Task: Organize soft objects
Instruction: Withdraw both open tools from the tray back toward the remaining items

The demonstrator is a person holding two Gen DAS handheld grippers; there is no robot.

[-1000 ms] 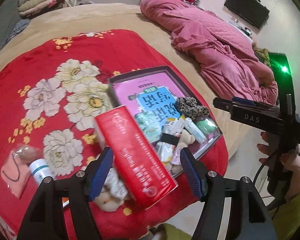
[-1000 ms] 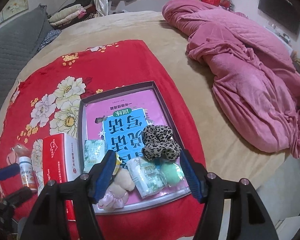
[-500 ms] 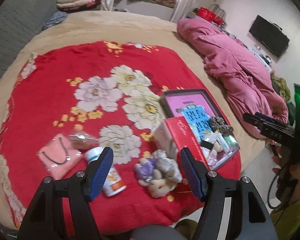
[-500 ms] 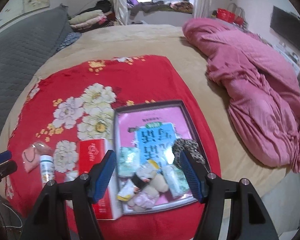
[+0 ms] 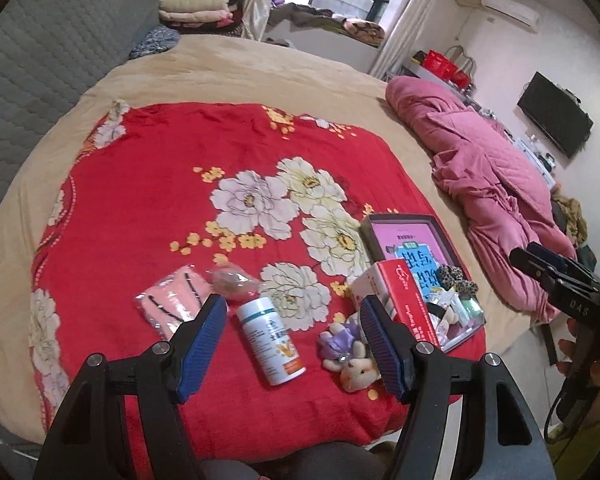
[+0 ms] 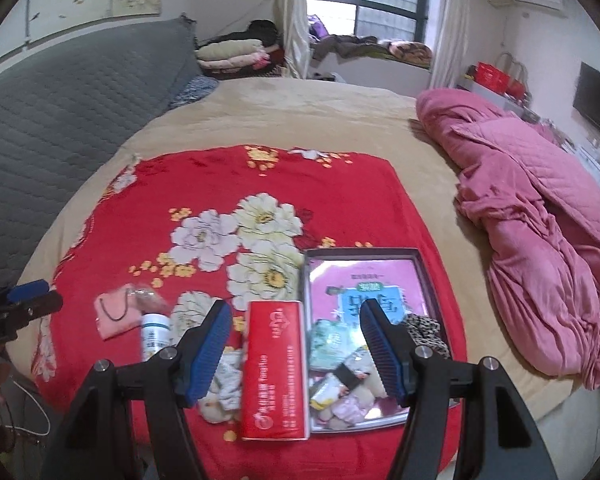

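On the red flowered blanket (image 5: pixel 180 184) lie a pink pouch (image 5: pixel 172 304), a clear bag (image 5: pixel 230 280), a white bottle (image 5: pixel 270 340) and a small plush toy (image 5: pixel 350 354). A dark tray (image 6: pixel 430 280) holds a booklet, a leopard scrunchie (image 6: pixel 424 330), packets and soft toys (image 6: pixel 352 404). A red box (image 6: pixel 274 368) lies left of the tray. My left gripper (image 5: pixel 292 350) is open and empty above the bottle. My right gripper (image 6: pixel 296 352) is open and empty above the red box and tray.
A crumpled pink quilt (image 6: pixel 540 216) lies on the right of the beige bed. A grey headboard (image 6: pixel 60 128) stands at the left. Folded clothes (image 6: pixel 236 54) sit at the back. The bed's front edge is just below the blanket.
Both grippers have pulled back and up from the tray and red box. The left view has swung left over the bottle and pouch. Both stay open and empty.
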